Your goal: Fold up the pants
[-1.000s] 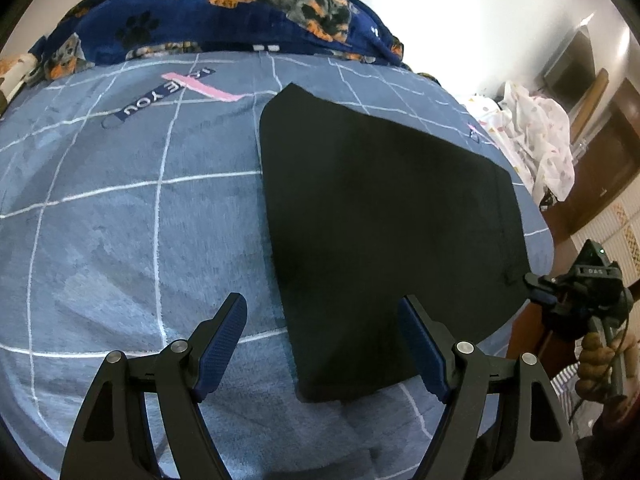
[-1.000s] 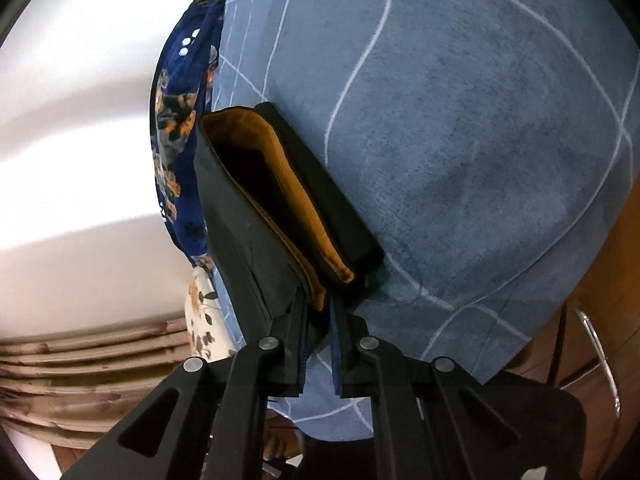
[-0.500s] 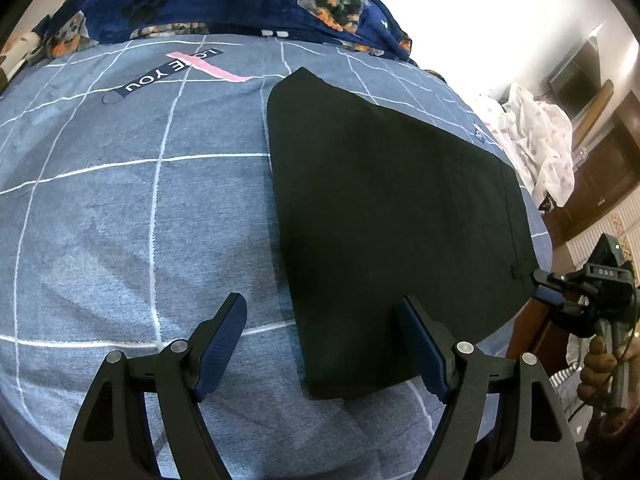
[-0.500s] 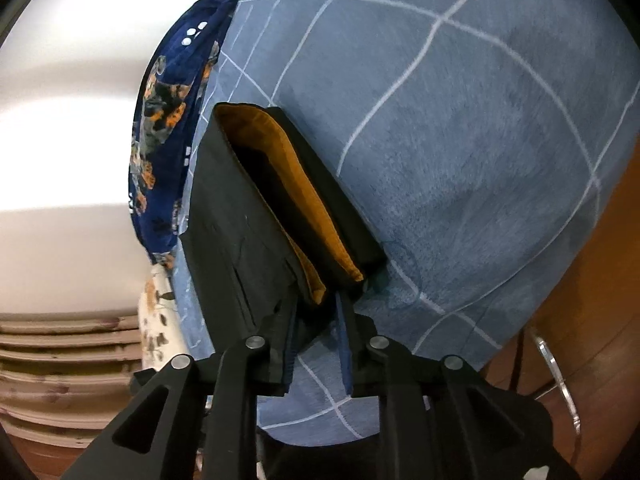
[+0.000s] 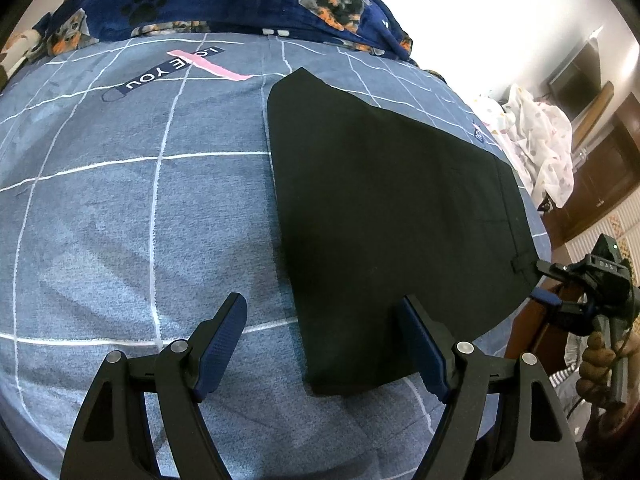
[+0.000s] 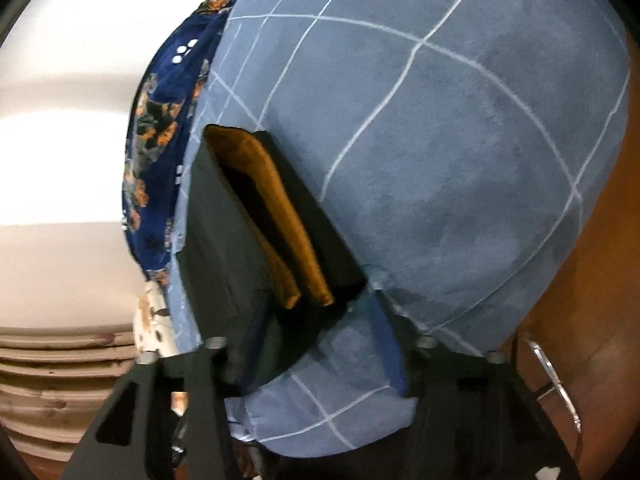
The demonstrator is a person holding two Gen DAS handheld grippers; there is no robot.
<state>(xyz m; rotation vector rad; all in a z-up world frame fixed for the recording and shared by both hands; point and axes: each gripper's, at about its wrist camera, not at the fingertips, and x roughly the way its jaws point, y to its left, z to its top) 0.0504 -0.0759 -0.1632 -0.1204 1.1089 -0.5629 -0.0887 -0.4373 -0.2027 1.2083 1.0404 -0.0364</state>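
Black pants (image 5: 392, 208) lie folded flat on the blue checked bedsheet (image 5: 120, 200). My left gripper (image 5: 322, 308) hovers open over their near corner, holding nothing. At the bed's right edge a hand holds my right gripper (image 5: 539, 279) at the waistband end. In the right wrist view the pants (image 6: 224, 260) show their orange lining (image 6: 288, 220). The right gripper (image 6: 320, 344) has its jaws opening; the waistband corner still lies between them, against the left finger, while the right finger stands apart from it.
A dark blue dog-print blanket (image 5: 224, 0) is bunched along the far side of the bed. A white spotted cloth (image 5: 540, 140) and dark wooden furniture (image 5: 600, 184) stand beyond the right edge. A metal hoop (image 6: 552, 384) hangs below the bed's edge.
The right gripper's jaws, shut on the waistband corner a second ago, have spread apart and the cloth has settled onto the bed. The left gripper has stayed where it was.
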